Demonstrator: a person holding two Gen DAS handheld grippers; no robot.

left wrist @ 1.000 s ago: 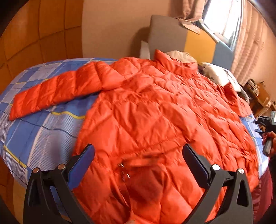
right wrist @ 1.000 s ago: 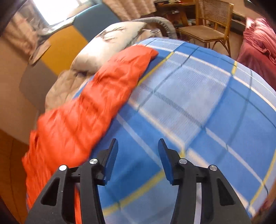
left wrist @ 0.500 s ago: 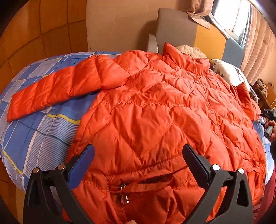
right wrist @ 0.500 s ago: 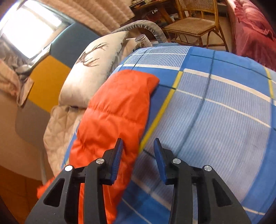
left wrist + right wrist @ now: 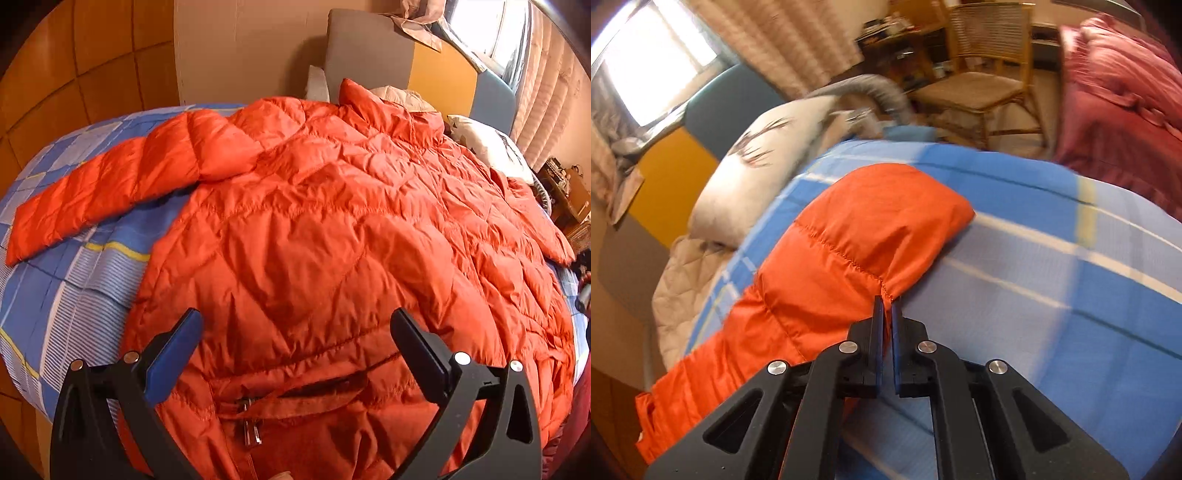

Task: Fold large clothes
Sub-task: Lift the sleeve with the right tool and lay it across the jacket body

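Note:
An orange quilted puffer jacket (image 5: 325, 236) lies spread flat on a bed with a blue plaid sheet (image 5: 74, 295). One sleeve (image 5: 110, 184) stretches out to the left. My left gripper (image 5: 295, 332) is open and empty, hovering over the jacket's hem near a zipped pocket (image 5: 288, 398). In the right wrist view the other sleeve (image 5: 849, 236) lies on the sheet (image 5: 1052, 295). My right gripper (image 5: 885, 306) is shut on the edge of that sleeve near its cuff.
A padded headboard (image 5: 369, 51) and a pale pillow (image 5: 487, 144) lie beyond the jacket's collar. In the right wrist view a pillow (image 5: 764, 173), a wicker chair (image 5: 982, 88) and a dark red quilt (image 5: 1119, 110) stand past the bed's edge.
My right gripper moved up to the sleeve's cuff and closed on its edge. The left gripper came a little closer over the hem and stayed open.

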